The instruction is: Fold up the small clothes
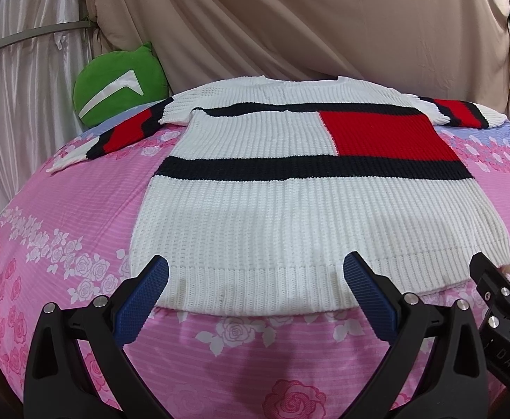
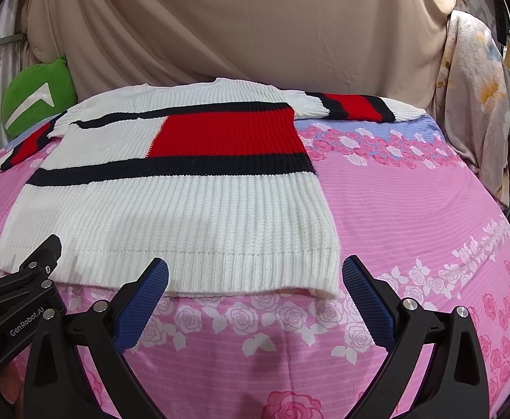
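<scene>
Left gripper (image 1: pixel 255 279): jaws spread wide, holding nothing, at the sweater's hem.
Right gripper (image 2: pixel 255 279): likewise agape, at the hem's right corner.
Sweater (image 1: pixel 290 209): flat on the pink floral bedspread (image 1: pixel 63 227), hem nearest, neckline far, sleeves outstretched sideways.
Green cushion (image 1: pixel 115 90): beyond the left sleeve.

"GenRobot.AI" is printed in white on the left gripper (image 2: pixel 21 281); "DAS" shows on the right gripper (image 1: pixel 499 300)

I'm in a home bedroom: a bed with a pink rose-print sheet (image 1: pixel 63 209), a green cushion (image 1: pixel 118 90), draped curtains (image 1: pixel 290 17).
</scene>
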Available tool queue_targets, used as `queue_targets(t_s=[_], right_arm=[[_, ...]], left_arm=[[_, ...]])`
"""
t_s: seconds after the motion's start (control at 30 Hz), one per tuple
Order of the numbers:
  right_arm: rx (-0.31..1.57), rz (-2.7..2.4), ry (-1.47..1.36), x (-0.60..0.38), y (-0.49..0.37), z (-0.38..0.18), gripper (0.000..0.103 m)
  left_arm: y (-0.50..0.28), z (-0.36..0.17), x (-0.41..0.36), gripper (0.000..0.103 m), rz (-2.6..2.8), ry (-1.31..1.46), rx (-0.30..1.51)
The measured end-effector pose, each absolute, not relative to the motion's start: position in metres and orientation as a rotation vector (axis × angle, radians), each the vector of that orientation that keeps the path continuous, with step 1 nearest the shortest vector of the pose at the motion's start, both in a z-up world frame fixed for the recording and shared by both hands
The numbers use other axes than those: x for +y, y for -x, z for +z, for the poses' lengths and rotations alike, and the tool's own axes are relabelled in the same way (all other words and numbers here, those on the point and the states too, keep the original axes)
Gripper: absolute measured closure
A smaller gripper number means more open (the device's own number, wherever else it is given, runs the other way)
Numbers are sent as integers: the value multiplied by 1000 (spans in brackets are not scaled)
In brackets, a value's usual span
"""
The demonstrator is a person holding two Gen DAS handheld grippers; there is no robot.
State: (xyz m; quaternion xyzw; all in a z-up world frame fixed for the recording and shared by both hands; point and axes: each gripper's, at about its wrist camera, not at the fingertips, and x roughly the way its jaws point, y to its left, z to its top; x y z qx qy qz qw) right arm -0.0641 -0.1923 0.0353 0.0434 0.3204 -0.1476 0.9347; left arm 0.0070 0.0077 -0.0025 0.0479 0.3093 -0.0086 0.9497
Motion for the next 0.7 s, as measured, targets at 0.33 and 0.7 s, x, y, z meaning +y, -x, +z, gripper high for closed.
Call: queue_targets(t_s=[0.33,0.7], right_arm=[[658,-301,-87,-192,64,35,5],[679,-297,-76,-191,61,31,5]], left_arm=[[-8,-4,6,5,-18,-106,636],[-11,-9,4,5,-25,-120,656]])
